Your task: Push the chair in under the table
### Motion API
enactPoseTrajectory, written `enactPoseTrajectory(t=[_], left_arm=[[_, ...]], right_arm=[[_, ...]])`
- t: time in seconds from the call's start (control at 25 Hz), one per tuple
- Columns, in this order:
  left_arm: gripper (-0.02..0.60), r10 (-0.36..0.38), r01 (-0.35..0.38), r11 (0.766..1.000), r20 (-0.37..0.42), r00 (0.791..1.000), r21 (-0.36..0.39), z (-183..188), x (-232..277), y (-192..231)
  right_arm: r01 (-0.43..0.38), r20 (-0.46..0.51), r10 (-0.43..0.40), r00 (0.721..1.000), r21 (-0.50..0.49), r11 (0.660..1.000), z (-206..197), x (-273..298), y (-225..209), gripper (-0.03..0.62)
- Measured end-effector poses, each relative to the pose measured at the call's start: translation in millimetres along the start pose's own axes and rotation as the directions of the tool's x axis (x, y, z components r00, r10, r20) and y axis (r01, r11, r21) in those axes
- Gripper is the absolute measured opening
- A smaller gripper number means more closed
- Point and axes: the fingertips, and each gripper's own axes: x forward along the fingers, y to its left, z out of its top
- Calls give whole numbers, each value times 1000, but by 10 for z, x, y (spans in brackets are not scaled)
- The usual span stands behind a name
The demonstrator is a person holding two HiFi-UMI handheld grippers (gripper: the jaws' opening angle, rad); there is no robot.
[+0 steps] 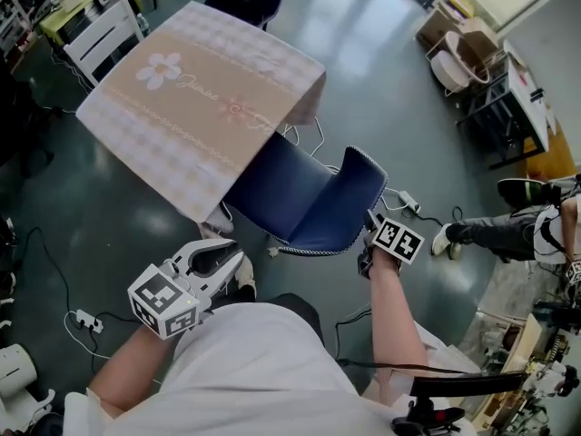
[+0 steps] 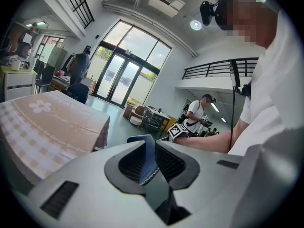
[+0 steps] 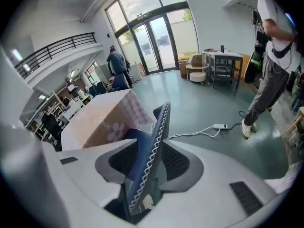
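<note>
chair (image 1: 309,203) back edge between right gripper's (image 3: 153,148) parted jaws, unclamped; left gripper (image 2: 151,148) parted, empty.

One faint cursive word (image 1: 207,84), unreadable, beside a flower print (image 1: 158,69) on the clothed table (image 1: 195,121)

The head view looks steeply down on the table (image 1: 195,98) and chair (image 1: 309,203). Both gripper views look low along their jaws, sharing that chair and table

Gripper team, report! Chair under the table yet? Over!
Left gripper free, jaws apart. Right gripper jaws loose around backrest. Chair partly under table. Power strip beside it.
</note>
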Motion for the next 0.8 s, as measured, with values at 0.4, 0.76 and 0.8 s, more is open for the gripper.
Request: enactPoseTrajectory(t=[0.4, 0.76, 0.8], left_arm=[[54, -64, 65, 996, -6, 998, 53, -206, 165, -919], [11, -71, 72, 995, -22, 997, 65, -644, 51, -1780], [11, -63, 65, 996, -27, 998, 60, -705, 6, -1859]], right_arm=[[-218, 11, 234, 972, -324, 921, -719, -1414, 579, 16], [-343, -20, 393, 919, -532, 774, -1433, -2462, 734, 14], [-354, -20, 410, 912, -543, 762, -1505, -2560, 753, 14]])
